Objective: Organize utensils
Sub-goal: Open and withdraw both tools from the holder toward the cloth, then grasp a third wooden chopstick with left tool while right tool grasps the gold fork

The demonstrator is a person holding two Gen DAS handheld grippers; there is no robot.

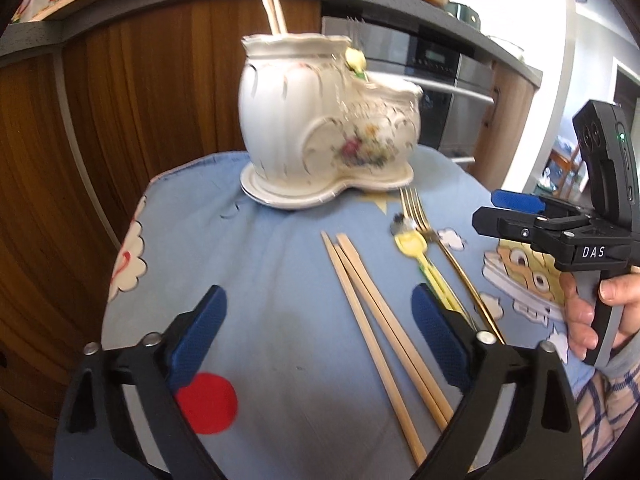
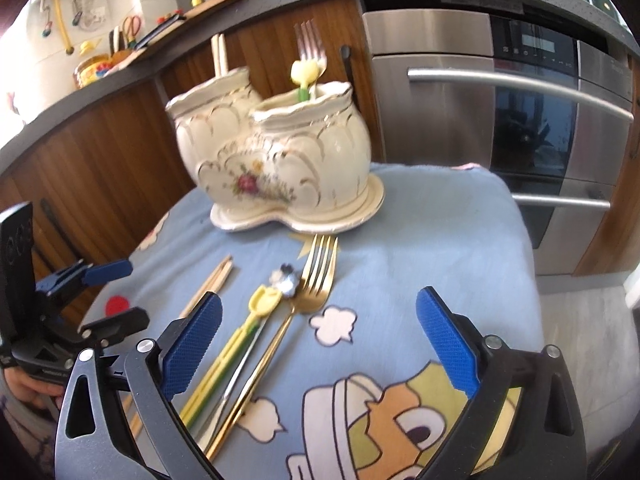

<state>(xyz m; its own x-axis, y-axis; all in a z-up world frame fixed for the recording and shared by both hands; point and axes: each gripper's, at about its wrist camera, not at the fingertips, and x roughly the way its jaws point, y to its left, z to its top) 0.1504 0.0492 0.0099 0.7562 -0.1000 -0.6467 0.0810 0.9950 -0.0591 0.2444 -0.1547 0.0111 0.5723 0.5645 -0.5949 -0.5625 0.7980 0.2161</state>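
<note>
Left wrist view: your left gripper [image 1: 320, 332] stands wide with nothing between its pads, low in the frame over the blue cloth [image 1: 248, 248]. The loose chopsticks [image 1: 372, 312] lie at lower centre, just inside the right-hand pad. Right of them lie the yellow utensil [image 1: 420, 256] and the gold fork [image 1: 436, 240], crossing near their heads. The ceramic holder [image 1: 320, 128] stands at upper centre, chopsticks and a fork already in its two cups. Your right gripper [image 1: 516, 208] enters at the right edge, also wide and empty.

Right wrist view: its left pad hangs over the yellow utensil.

Risks, as judged: the chopsticks touch one another, so closing may catch one and scatter the rest. The crossed utensils may drag each other. Soft cloth may bunch under the pads. Both grippers work close together and could collide.
</note>
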